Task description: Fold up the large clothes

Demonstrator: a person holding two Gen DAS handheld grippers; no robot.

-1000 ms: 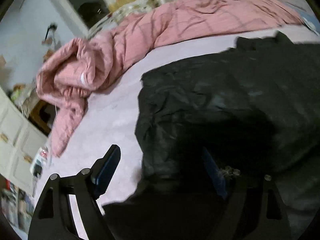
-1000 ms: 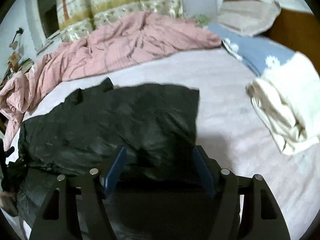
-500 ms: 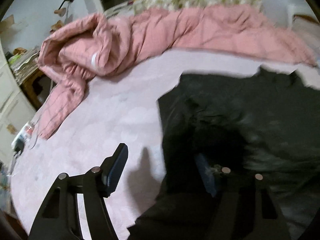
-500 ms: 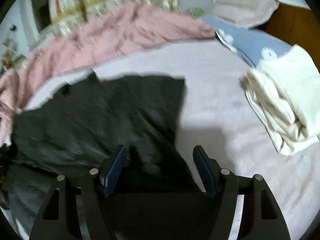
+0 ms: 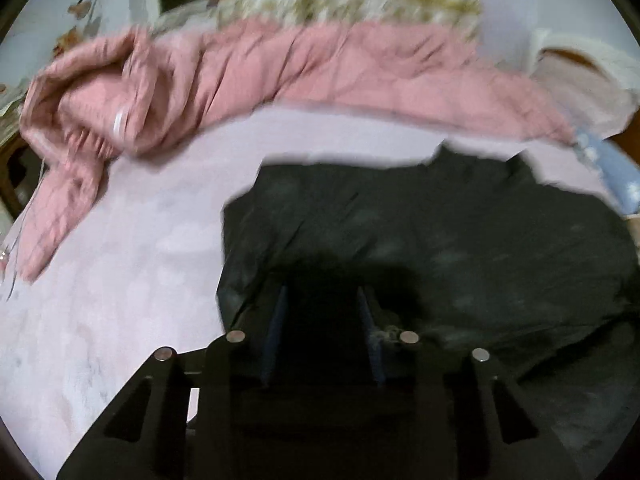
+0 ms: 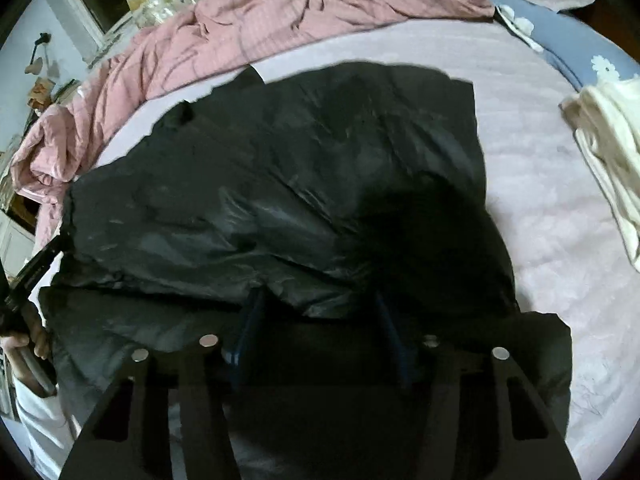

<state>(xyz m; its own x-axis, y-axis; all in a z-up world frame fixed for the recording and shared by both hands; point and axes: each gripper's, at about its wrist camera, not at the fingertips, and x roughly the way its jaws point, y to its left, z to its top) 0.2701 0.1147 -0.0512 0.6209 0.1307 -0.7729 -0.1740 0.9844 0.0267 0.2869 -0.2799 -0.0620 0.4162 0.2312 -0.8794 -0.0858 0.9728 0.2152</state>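
I have both tools closing on the near hem of the black jacket [image 6: 280, 168], fabric between the jaws of the left tool [image 5: 322, 300] and right tool [image 6: 316, 300]. It lies across the bed [image 6: 540, 184], spreading away from me toward the far edge.

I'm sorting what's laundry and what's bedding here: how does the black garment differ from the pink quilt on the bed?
The black garment is dark and slightly shiny; the pink quilt is pale with a faint check. The garment lies spread across the middle of the bed, near both grippers; the quilt is pushed along the far edge. The garment lies fairly flat; the quilt is bunched, its left end heaped. Both are large, wrinkled fabric pieces resting on the same bed.
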